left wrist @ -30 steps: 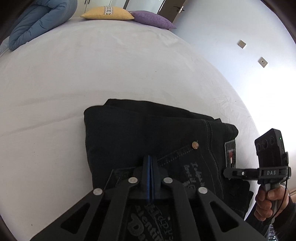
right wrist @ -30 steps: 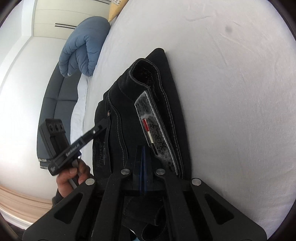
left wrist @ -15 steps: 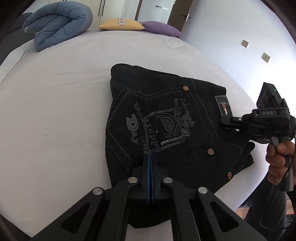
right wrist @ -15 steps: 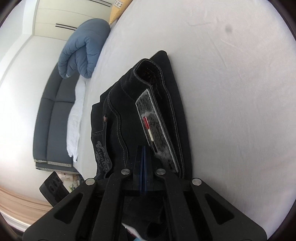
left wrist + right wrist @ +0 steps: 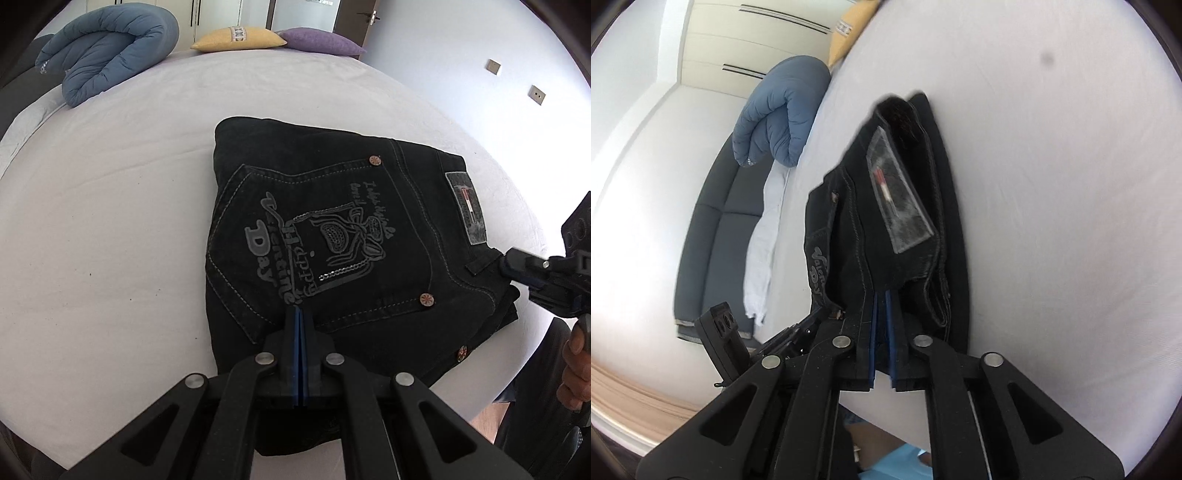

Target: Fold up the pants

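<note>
The black jeans (image 5: 332, 221) lie folded in a flat stack on the white bed (image 5: 110, 221), back pocket print facing up and grey waist patch (image 5: 465, 210) at the right. My left gripper (image 5: 297, 312) hovers over the stack's near edge, shut, with nothing between its blue pads. My right gripper (image 5: 508, 264) sits at the waistband corner by a belt loop. In the right wrist view the right gripper (image 5: 882, 299) has its jaws opening, a narrow gap between the pads, and the jeans (image 5: 886, 221) edge lies just at the tips, not pinched.
A rolled blue duvet (image 5: 107, 48), a yellow pillow (image 5: 240, 37) and a purple pillow (image 5: 321, 42) lie at the bed's far end. A dark sofa (image 5: 716, 236) stands beyond the bed's left side. A person's hand (image 5: 576, 362) holds the right gripper at the bed's right edge.
The left gripper has pulled back from the jeans, so the whole folded stack shows. The right gripper's jaws have parted and it has backed off the waistband a little.
</note>
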`<state>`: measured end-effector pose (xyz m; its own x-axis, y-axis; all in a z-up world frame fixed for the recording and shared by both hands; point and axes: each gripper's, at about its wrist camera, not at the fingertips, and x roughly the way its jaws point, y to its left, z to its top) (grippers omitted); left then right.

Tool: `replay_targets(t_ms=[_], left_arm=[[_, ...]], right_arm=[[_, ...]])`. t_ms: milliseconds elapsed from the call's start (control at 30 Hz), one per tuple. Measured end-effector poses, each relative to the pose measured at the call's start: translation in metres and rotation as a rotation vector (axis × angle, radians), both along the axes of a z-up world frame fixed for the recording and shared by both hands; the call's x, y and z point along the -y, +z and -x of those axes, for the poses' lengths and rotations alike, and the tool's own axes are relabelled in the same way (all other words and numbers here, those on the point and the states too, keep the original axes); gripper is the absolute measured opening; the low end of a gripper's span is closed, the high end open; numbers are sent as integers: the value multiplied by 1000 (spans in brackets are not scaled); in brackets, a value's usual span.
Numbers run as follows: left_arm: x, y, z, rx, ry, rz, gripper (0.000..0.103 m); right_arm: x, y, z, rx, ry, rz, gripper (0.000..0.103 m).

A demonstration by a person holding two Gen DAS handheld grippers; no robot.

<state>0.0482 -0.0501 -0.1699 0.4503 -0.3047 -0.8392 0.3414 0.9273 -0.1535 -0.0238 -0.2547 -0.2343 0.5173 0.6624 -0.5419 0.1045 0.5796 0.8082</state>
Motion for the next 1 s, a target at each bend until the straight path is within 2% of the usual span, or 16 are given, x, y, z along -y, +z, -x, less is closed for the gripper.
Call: replay_targets(t_ms=[67, 100, 133, 200, 333, 367, 400, 433, 467, 500, 533, 667, 733, 767, 833, 1000], left_arm=[[2, 2, -3, 0, 1, 2, 1], [4, 2, -3, 0, 1, -2, 1], [4, 3, -5, -1, 1, -4, 1], [5, 4, -7, -8, 3, -1, 1], [0, 11, -13, -32, 11, 26, 4], [-3, 16, -14, -39, 7, 49, 22], [-6, 22, -15, -39, 6, 70, 57], [-10, 30, -15, -16, 22, 71, 74], [-14, 38, -15, 25, 48, 61, 96], [-19, 45, -15, 60, 68, 57, 100], [-24, 49, -20, 70, 80, 60, 100], [-36, 38, -53, -6, 73, 68, 98], [-35, 22, -70, -78, 41, 76, 94], [-34, 16, -76, -118, 31, 93, 86], [-32, 4, -90, -188, 13, 128, 83], [-19, -8, -109, -235, -16, 129, 77]], right_arm=[[9, 14, 4, 31, -29, 1, 58], [16, 19, 6, 40, -68, 13, 93], [24, 25, 8, 60, -105, 28, 99], [31, 28, 1, 73, -94, 44, 99], [37, 17, -23, -19, -29, 68, 97], [37, 13, -26, -34, -24, 73, 95], [37, 10, -32, -49, -15, 77, 92], [37, 6, -38, -62, 2, 71, 89], [37, 3, -44, -68, 15, 64, 88], [33, -1, -49, -76, 26, 67, 84], [32, -5, -55, -90, 33, 76, 79], [35, -16, -79, -119, 46, 63, 70], [35, -20, -89, -136, 60, 73, 67], [35, -22, -93, -143, 64, 71, 67], [31, -23, -99, -148, 88, 72, 67], [14, -24, -100, -155, 130, 103, 53]])
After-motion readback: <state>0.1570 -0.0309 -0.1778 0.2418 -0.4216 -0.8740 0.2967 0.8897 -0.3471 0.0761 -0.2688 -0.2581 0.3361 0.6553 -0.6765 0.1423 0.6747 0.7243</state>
